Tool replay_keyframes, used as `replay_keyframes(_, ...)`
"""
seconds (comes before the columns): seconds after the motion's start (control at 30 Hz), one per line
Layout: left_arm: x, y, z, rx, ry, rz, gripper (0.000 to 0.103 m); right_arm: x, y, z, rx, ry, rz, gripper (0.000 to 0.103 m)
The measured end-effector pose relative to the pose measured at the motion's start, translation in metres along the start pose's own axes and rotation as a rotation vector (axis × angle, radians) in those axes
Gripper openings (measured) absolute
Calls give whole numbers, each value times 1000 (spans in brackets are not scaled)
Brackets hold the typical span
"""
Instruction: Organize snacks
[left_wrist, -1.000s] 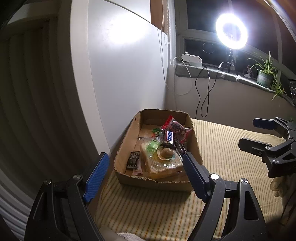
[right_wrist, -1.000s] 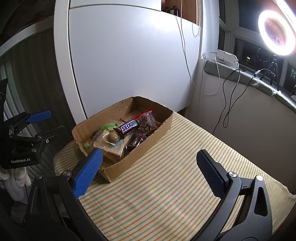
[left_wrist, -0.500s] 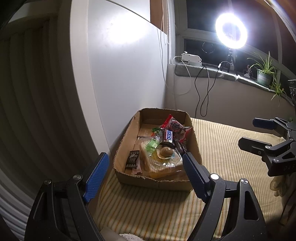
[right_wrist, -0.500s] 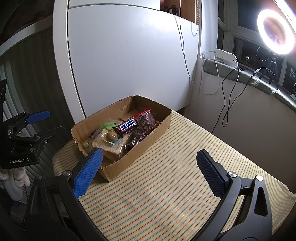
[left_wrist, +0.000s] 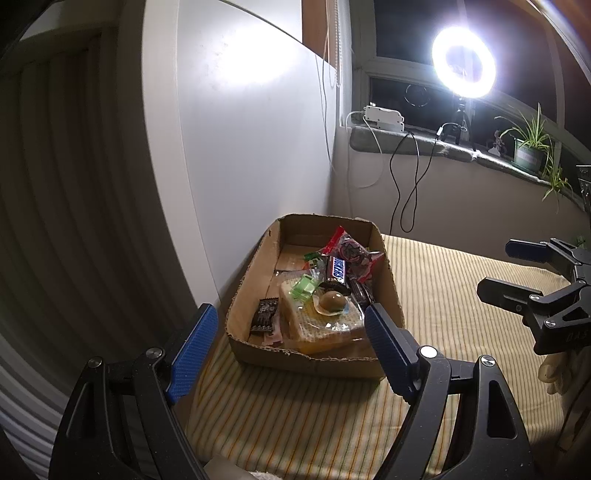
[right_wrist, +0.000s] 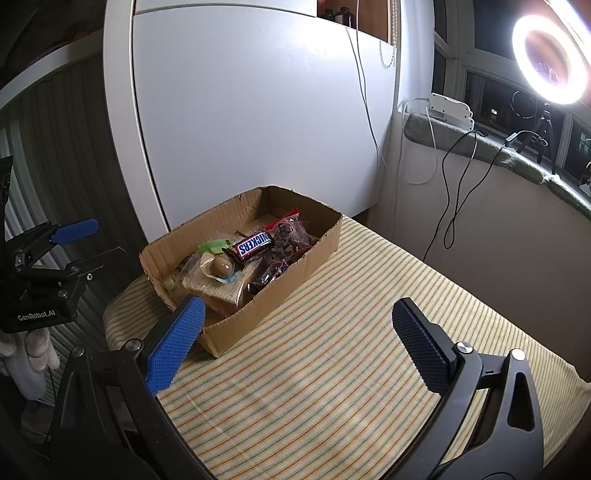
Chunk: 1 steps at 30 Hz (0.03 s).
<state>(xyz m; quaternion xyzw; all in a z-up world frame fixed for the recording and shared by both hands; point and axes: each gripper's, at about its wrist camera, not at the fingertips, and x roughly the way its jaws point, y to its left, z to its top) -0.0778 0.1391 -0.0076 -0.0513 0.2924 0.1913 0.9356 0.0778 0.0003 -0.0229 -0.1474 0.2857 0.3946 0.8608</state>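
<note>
Here, in the left wrist view, the left tool (left_wrist: 286, 349) gapes empty before the cardboard box (left_wrist: 314, 360), where the snacks (left_wrist: 325, 291) lie heaped, presumably gathered for tidiness; in the right wrist view, the right tool (right_wrist: 295, 343) hangs open over bare striped worktop (right_wrist: 351, 369), holding nothing.

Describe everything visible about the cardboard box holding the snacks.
The shallow brown corrugated cardboard box is open-topped, with ragged torn edges. It sits flat on the striped yellow tablecloth, near the white panel. Inside lie mixed snacks, including a brown Snickers bar on the pile. Neither gripper touches it.
</note>
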Motion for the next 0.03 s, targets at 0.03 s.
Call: replay_keyframes(0.03, 0, 0, 0, -1, 1, -2, 82, 0, 0, 0, 0, 0, -1, 103)
